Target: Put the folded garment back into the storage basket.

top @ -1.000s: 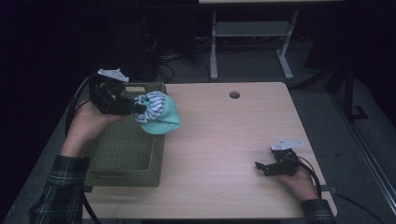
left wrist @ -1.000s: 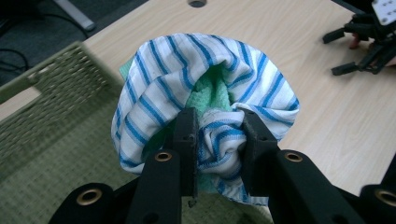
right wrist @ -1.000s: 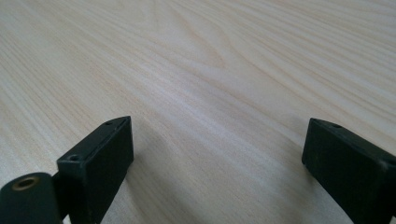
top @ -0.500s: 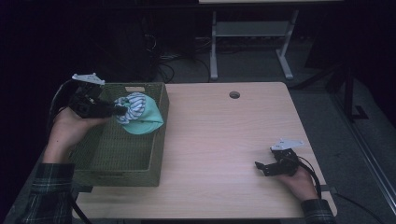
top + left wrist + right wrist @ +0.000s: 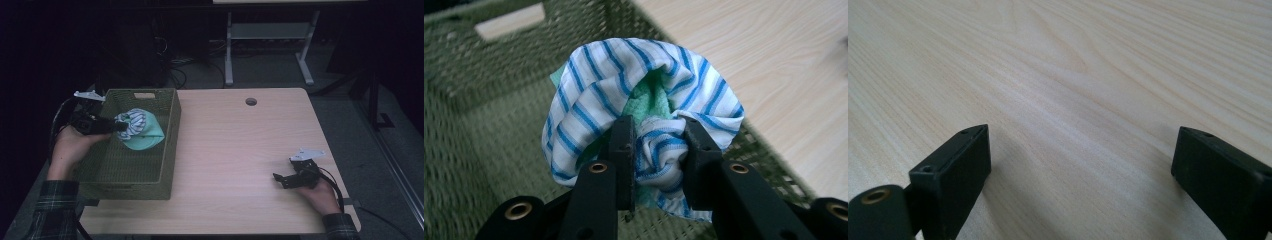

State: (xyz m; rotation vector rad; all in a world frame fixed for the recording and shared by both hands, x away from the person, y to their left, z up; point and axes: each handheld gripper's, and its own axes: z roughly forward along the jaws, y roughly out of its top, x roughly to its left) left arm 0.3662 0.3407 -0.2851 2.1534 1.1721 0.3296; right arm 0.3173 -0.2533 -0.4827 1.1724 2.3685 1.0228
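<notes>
Near right: right gripper (image 5: pixel 283 178) sits low on the table (image 5: pixel 240 150) by the near-right edge, jaws spread wide, nothing between them – right gripper view has just bare wood between the two black jaws. Idle, well apart from the work

Near left: person's left hand (image 5: pixel 75 147) comes in over the left rim of the basket (image 5: pixel 170 150), green woven one sitting on the left part of the table, long side running near to far

Mid left: left gripper (image 5: pixel 119 127) is clamped on a cloth bundle (image 5: pixel 137 129) – blue/white striped cloth wrapped w/ a green cloth. In left gripper view the jaws pinch a twisted bit of the striped cloth (image 5: pixel 644 100), green cloth (image 5: pixel 649 100) poking out at the core. Bundle hangs inside the basket outline, toward the far half, closer to the right wall; looks above the floor of it, can't tell if the lowest green edge touches the bottom

Far: basket's far wall w/ handle slot (image 5: pixel 144 95), round hole in the table (image 5: pixel 251 101) further right, floor + table legs beyond

Progress, my read: transport pretty much done, bundle is over/in the basket. Left: lower a bit if needed, open jaws, pull left gripper out. No other loose cloths on the table, so prob last item
</notes>
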